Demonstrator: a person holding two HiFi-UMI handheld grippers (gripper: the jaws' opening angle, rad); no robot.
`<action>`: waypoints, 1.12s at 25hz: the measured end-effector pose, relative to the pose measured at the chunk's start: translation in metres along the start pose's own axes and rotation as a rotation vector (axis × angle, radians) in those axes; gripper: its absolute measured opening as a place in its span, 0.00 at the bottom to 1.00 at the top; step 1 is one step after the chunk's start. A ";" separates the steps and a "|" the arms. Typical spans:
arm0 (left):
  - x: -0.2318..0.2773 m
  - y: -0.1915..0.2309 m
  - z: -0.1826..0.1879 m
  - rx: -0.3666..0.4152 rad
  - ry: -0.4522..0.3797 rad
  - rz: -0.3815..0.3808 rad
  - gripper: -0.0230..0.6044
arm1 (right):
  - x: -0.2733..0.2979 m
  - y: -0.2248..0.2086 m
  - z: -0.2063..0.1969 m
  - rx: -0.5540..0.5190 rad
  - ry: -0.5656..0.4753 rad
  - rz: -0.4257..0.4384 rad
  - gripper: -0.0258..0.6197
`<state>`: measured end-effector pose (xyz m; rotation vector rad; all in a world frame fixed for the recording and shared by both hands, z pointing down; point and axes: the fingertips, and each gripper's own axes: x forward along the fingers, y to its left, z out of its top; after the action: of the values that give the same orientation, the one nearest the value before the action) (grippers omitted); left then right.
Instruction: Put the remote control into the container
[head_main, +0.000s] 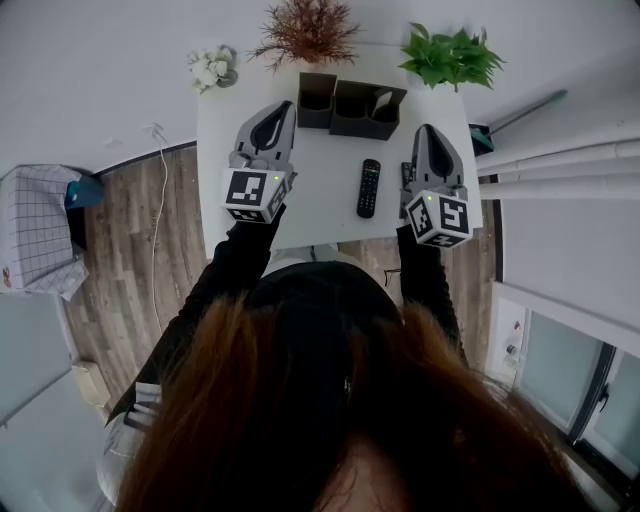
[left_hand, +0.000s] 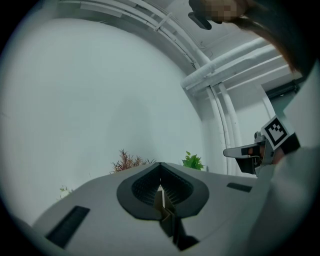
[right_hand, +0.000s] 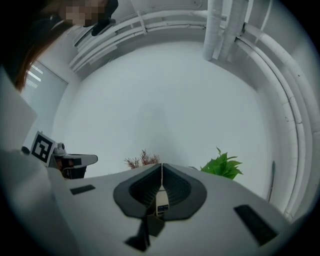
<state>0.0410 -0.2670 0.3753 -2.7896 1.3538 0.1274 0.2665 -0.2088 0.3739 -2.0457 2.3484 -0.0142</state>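
We count one remote control (head_main: 369, 187), one three-compartment container (head_main: 352, 120), three plants (head_main: 213, 67) (head_main: 308, 30) (head_main: 450, 55) at the desk's (head_main: 320, 222) far edge, two grippers (head_main: 281, 108) (head_main: 429, 130)

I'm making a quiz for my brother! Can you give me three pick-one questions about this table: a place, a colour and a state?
1. Where is the remote control? A on a chair; B on the table; C on the floor.
2. The leafy plant at the far right corner is: A green; B blue; C pink.
3. The right gripper is: A wide open; B shut on a cup; C shut, empty.
Answers: B, it lies on the white top; A, its leaves are green; C, its jaws meet with nothing between.
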 end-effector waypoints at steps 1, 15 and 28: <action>0.001 -0.001 -0.001 0.000 0.002 -0.004 0.05 | -0.002 -0.005 -0.004 0.001 0.012 -0.012 0.07; 0.014 -0.006 -0.011 -0.001 0.017 -0.021 0.05 | -0.022 -0.067 -0.094 0.000 0.231 -0.125 0.07; 0.036 -0.026 -0.026 0.003 0.058 -0.071 0.05 | -0.035 -0.073 -0.172 0.051 0.451 -0.122 0.08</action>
<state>0.0853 -0.2804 0.3982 -2.8557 1.2627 0.0428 0.3393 -0.1859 0.5486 -2.3587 2.4062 -0.5904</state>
